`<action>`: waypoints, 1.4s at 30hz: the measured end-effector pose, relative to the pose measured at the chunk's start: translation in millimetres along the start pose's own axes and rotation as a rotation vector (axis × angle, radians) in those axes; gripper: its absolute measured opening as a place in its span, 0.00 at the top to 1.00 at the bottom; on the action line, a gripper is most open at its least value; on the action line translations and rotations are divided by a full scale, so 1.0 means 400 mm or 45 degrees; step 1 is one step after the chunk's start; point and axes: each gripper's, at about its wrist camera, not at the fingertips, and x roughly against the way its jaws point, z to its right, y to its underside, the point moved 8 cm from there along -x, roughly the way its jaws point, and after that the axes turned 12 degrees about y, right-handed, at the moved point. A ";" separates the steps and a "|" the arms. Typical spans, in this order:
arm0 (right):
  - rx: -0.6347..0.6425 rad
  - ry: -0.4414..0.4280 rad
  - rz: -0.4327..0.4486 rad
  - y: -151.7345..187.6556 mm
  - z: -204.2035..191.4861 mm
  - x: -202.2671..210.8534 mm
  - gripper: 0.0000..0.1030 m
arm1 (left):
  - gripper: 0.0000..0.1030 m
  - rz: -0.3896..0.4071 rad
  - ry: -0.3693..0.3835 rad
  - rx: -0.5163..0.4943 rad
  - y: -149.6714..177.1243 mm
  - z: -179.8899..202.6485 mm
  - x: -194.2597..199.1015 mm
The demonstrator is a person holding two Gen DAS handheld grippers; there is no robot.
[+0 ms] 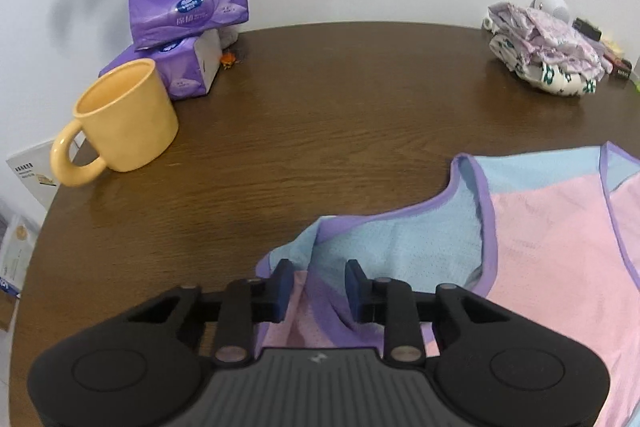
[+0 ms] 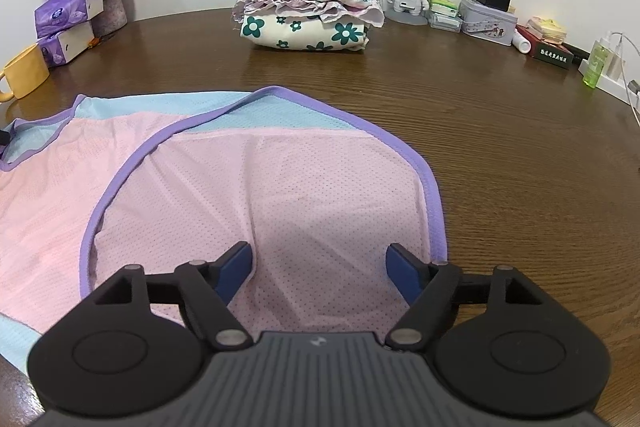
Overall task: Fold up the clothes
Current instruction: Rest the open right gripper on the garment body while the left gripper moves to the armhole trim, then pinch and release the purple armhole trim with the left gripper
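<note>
Left gripper point(image 1: 318, 285): fingers point(image 1: 282, 287) narrowly parted, with a bunched fold of the garment's shoulder strap lying between them. Whether the pads actually press on the cloth cannot be told from the left wrist view.

Right gripper point(image 2: 320, 273): fingers point(image 2: 236, 271) spread wide, standing over the pink panel of the garment. A raised crease of cloth runs up between them, but neither pad grips it.

Garment point(image 2: 280, 187): a sleeveless mesh top, spread flat on the near part of the surface point(image 2: 500, 155), with one side folded over onto the body. The fabric is perforated and thin. The main panels are pink, the yoke and inner face are light blue, and purple binding edges the neckline and armholes. Shallow wrinkles run across the pink area near the right fingers.

Other items: a stack of folded clothes point(image 2: 306, 15), floral prints with a ruffled edge, sits at the far side of the surface, well apart from the garment. A yellow mug point(image 1: 120, 123), glossy and cylindrical with a loop handle, stands upright at the left edge. Just behind it are two purple tissue packs point(image 1: 188, 27), one stacked on the other. The surface is dark brown wood grain with a rounded edge.
</note>
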 end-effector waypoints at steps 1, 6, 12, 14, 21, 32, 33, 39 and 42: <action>0.000 -0.001 0.001 0.000 0.001 -0.001 0.25 | 0.75 0.015 -0.004 -0.001 -0.002 0.002 0.002; 0.001 -0.002 0.003 0.000 0.001 -0.002 0.23 | 0.75 0.097 -0.018 -0.114 -0.021 0.030 0.043; 0.004 -0.005 0.007 -0.001 -0.002 -0.005 0.20 | 0.92 0.002 -0.054 -0.287 -0.027 0.071 -0.008; 0.004 -0.007 0.009 -0.001 -0.002 -0.005 0.20 | 0.91 -0.018 -0.096 -0.332 -0.029 0.075 -0.032; 0.008 -0.013 0.012 -0.001 0.000 -0.006 0.19 | 0.99 -0.079 -0.160 -0.457 -0.043 0.078 -0.046; 0.006 -0.014 0.022 0.001 0.002 -0.006 0.16 | 0.86 -0.106 0.046 -0.219 -0.103 0.024 -0.022; 0.007 -0.014 0.020 0.000 0.002 -0.007 0.16 | 0.84 -0.125 0.049 -0.237 -0.092 0.036 -0.022; 0.005 -0.013 0.014 -0.001 0.003 -0.010 0.14 | 0.75 -0.154 -0.059 -0.330 -0.056 0.060 -0.046; 0.002 -0.012 0.020 -0.001 0.002 -0.010 0.13 | 0.75 -0.142 -0.111 -0.339 -0.054 0.056 -0.069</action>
